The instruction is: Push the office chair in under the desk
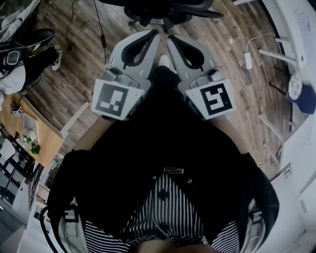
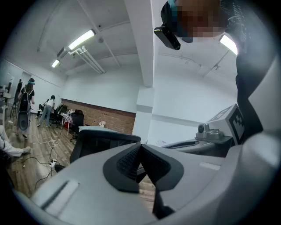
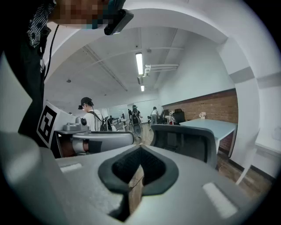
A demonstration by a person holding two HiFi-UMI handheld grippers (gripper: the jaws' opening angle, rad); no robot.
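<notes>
Out in front, at left, held left claw (image 1: pixel 154 34) clenched, empty, pointed at office chair (image 1: pixel 158 11) just ahead; at right, held right claw (image 1: pixel 171 39) clenched too, empty. Probably closed to shove as blunt pushers. Saw chair seemingly short of surface (image 3: pixel 217 125), not yet under.

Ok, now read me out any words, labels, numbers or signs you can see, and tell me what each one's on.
No readable words or numbers in any view.
Left cube, on the left gripper: black and white square marker, no letters.
Right cube, on the right gripper: same kind of marker.
Pale trim on the person's clothing: too small to read.
Small things on the wooden table: too small to read.
</notes>
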